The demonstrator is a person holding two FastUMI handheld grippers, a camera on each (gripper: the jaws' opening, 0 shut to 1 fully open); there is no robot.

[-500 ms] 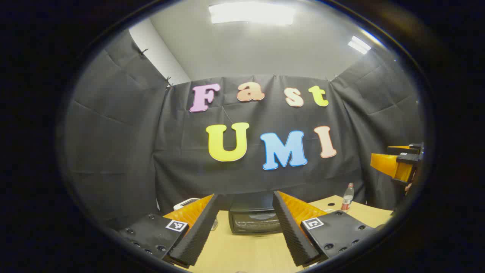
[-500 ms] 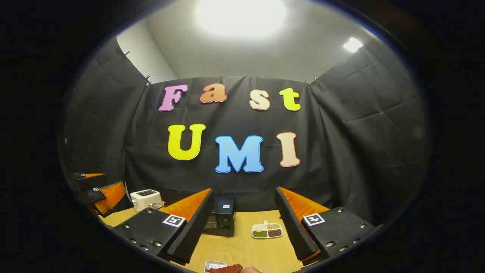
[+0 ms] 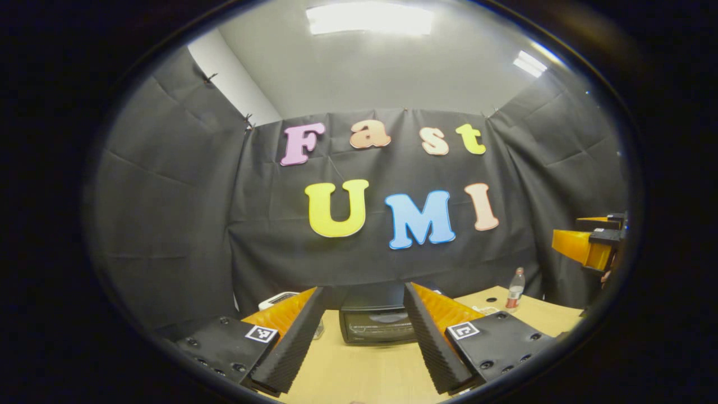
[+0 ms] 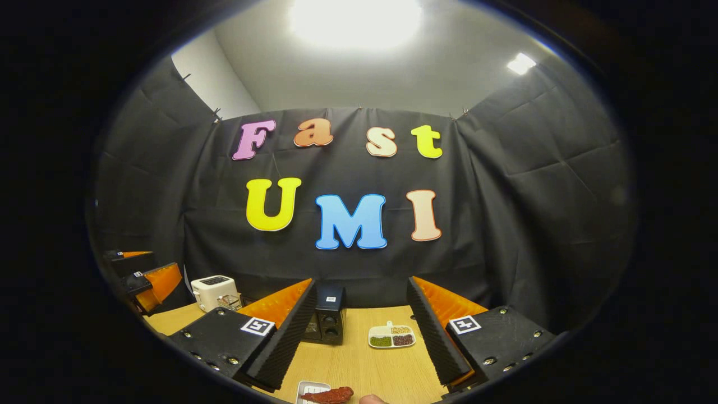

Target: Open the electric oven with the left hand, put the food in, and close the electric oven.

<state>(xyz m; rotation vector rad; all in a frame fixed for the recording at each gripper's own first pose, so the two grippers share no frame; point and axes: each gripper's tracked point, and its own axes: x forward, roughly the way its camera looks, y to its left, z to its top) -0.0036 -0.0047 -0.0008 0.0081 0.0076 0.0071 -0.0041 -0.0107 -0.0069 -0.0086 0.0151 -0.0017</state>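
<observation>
Left tool (image 3: 362, 331) open, well short of closed oven (image 3: 377, 324) ahead.

The left gripper (image 3: 363, 336) hangs with its jaws wide apart above the wooden table (image 3: 364, 373), framing the electric oven (image 3: 377, 324), whose door looks closed. A bottle (image 3: 514, 289) stands far right.
</observation>
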